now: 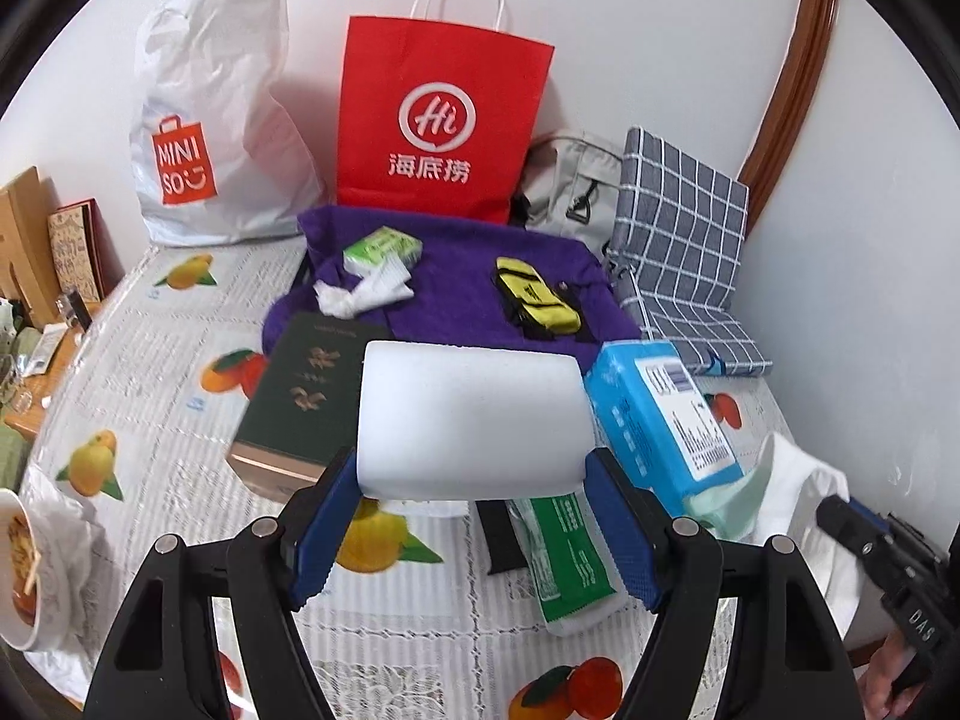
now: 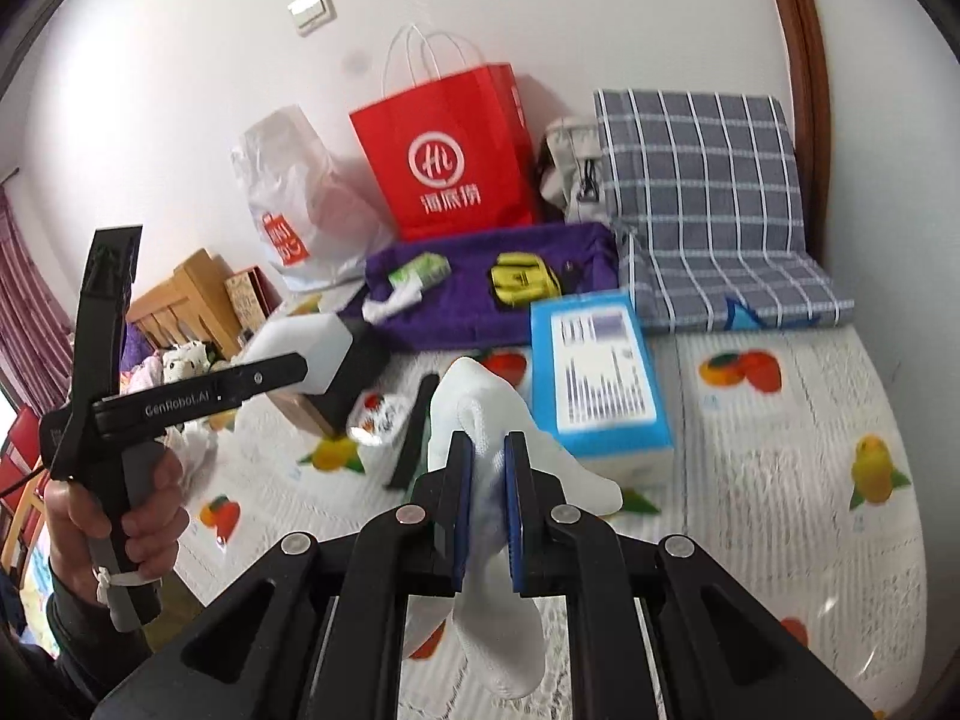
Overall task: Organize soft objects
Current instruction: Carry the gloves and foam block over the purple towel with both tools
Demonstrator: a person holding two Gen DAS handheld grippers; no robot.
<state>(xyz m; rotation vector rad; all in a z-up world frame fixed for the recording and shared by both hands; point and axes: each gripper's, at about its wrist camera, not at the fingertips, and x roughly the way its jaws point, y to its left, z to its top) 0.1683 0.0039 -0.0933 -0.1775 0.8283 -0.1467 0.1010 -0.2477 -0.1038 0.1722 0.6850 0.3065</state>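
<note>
Both wrist cams close over the tabletop [image 1: 150, 360], facing the wall. Left one looks square at red bag [image 1: 444, 114], 12 o'clock; right one sits further right. Shared: red bag [image 2: 444, 150], purple cloth [image 2: 480, 282], blue pack [image 2: 600, 372].

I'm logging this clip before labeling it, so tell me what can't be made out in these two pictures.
- Blue package: label print blurred in the right wrist view.
- Green packet: upper end hidden under the white foam block held by the left hand-held gripper, left wrist view.
- Bowl: cut off by the left wrist view's left edge.
- White sock: middle covered by the right hand-held gripper.
- Red paper bag: contents not visible.
</note>
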